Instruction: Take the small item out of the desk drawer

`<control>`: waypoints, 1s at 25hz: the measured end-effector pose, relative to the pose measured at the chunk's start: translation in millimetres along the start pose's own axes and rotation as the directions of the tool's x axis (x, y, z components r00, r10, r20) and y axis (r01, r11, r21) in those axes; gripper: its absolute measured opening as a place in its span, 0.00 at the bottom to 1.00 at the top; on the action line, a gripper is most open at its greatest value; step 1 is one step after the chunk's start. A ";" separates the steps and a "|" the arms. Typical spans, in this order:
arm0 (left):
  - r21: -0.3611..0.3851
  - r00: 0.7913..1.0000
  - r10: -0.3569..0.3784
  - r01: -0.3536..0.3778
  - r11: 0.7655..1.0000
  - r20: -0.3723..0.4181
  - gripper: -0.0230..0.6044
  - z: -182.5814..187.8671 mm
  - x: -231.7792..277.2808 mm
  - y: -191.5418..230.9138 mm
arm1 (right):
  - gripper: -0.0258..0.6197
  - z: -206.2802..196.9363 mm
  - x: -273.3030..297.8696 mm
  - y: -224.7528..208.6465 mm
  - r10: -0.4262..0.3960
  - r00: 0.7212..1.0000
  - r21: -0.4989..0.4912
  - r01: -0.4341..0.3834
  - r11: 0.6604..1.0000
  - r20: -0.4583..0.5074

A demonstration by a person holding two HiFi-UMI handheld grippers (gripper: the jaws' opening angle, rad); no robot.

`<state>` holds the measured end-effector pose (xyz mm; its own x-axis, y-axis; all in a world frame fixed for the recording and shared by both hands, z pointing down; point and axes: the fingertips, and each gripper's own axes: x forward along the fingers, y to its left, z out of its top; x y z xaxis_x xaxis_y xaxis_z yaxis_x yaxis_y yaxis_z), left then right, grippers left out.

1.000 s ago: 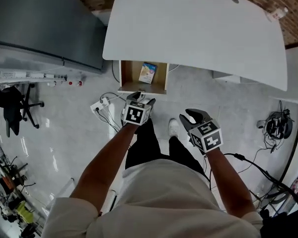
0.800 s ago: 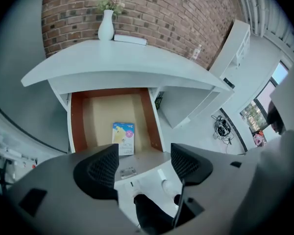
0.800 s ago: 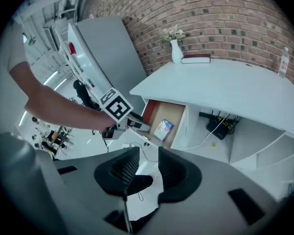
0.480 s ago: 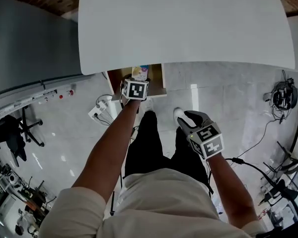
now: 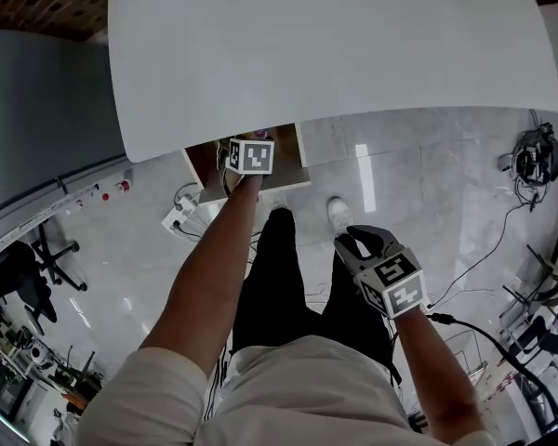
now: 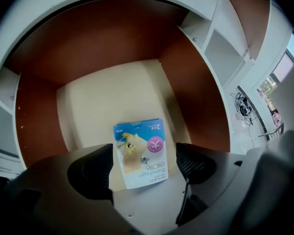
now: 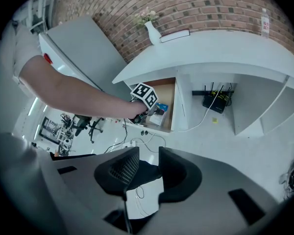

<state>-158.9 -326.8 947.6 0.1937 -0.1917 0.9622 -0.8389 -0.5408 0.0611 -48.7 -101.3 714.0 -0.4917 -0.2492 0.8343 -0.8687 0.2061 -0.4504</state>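
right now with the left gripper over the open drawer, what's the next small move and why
Probably ease the left gripper a little further down into the drawer, so its pads come level with the box's sides. Its jaws are opening, and the bandage box lies flat on the drawer floor between them, but the pads do not touch it yet.

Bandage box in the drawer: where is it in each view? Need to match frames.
Head view: not visible; the left gripper covers it inside the open drawer.
Left gripper view: bandage box low centre, flat on the drawer floor between the opening jaws.
Right gripper view: centre, just right of the left gripper.
Shared landmark: the drawer.
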 end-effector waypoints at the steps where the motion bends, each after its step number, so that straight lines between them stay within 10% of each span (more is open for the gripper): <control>1: -0.001 1.000 0.007 -0.007 1.000 0.000 0.64 1.1 4.1 -0.5 | 0.26 -2.5 1.3 -0.6 0.002 1.000 0.006 -0.002 1.000 -0.002; 25: -0.132 0.998 0.061 -0.060 0.989 0.002 0.66 -2.0 37.6 7.7 | 0.23 -24.4 2.4 -11.9 0.035 0.999 0.061 -0.034 0.998 -0.006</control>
<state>-159.0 -336.5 984.7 0.1432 -0.2254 0.9637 -0.9089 -0.4152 0.0380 -38.1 -81.3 729.1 -0.5213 -0.2360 0.8201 -0.8533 0.1560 -0.4975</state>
